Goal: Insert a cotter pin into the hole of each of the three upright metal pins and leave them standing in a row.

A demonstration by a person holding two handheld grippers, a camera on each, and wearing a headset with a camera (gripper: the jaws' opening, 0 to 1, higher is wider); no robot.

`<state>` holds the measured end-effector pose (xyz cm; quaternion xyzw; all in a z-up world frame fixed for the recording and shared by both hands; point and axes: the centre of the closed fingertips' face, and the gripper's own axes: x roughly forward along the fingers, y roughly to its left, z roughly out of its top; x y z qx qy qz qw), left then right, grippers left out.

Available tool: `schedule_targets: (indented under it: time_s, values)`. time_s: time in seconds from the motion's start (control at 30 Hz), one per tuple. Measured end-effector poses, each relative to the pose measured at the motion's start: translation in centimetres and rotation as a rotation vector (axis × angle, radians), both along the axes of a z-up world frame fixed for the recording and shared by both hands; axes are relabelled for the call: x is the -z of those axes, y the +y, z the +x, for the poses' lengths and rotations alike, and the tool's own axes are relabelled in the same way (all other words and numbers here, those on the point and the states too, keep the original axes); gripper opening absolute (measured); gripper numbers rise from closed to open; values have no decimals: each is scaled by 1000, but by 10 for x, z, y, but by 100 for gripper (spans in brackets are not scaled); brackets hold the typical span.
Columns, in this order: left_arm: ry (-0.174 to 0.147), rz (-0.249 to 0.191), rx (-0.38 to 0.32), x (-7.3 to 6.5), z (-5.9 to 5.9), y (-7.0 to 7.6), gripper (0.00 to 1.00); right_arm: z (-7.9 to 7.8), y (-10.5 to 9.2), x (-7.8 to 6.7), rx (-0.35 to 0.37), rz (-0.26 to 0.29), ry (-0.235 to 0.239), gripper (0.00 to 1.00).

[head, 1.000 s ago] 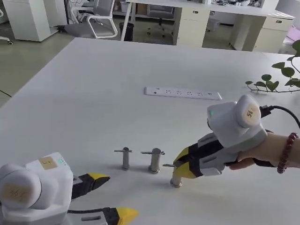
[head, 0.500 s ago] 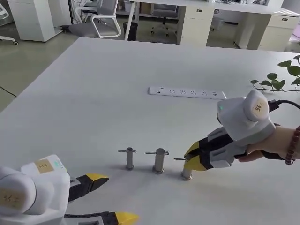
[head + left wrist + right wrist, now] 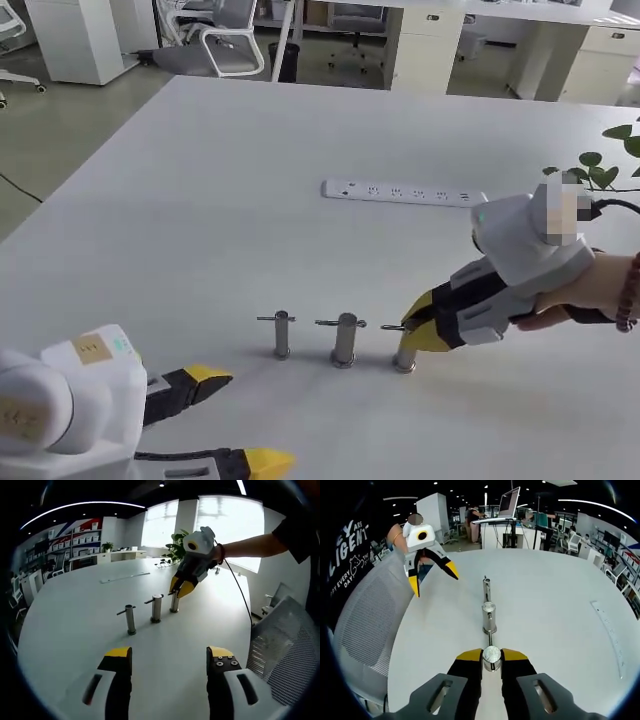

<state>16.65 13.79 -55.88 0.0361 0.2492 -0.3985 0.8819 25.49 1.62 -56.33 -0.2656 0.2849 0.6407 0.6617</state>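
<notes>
Right gripper (image 3: 408, 335) has its jaws nearly closed around the top of the right pin (image 3: 404, 362), lower centre-right in head view. Cotter pin (image 3: 390, 327) lies horizontal, along the row (apparently through the hole). Left gripper (image 3: 245, 420) gapes empty at lower left, well apart.

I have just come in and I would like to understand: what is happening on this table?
A person works at a white table with a gripper in each hand. Three metal pins stand in a row. The left pin and the middle pin each carry a cotter pin through the top. The right gripper has its jaws closed around the third pin, where another cotter pin sticks out sideways. The left gripper hovers open, apart from the row.
</notes>
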Motion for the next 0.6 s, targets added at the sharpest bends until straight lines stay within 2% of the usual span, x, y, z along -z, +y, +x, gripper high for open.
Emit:
schedule_targets:
  time_s: [0.07, 0.37, 0.43, 0.5, 0.57, 0.6]
  values:
    - [0, 8, 2, 1, 0, 0, 60, 0, 0, 0, 5, 6, 21, 9]
    - [2, 10, 6, 0, -2, 1, 60, -3, 1, 0, 6, 17, 47, 12]
    - [2, 10, 5, -1, -2, 1, 60, -3, 1, 0, 5, 18, 37, 18]
    - [1, 11, 4, -1, -1, 2, 60, -2, 1, 0, 11, 14, 33, 15]
    - [1, 8, 2, -2, -1, 2, 60, -2, 1, -2, 31, 27, 36, 17]
    - [3, 8, 0, -3, -1, 2, 60, 0, 2, -5, 68, 42, 47, 18]
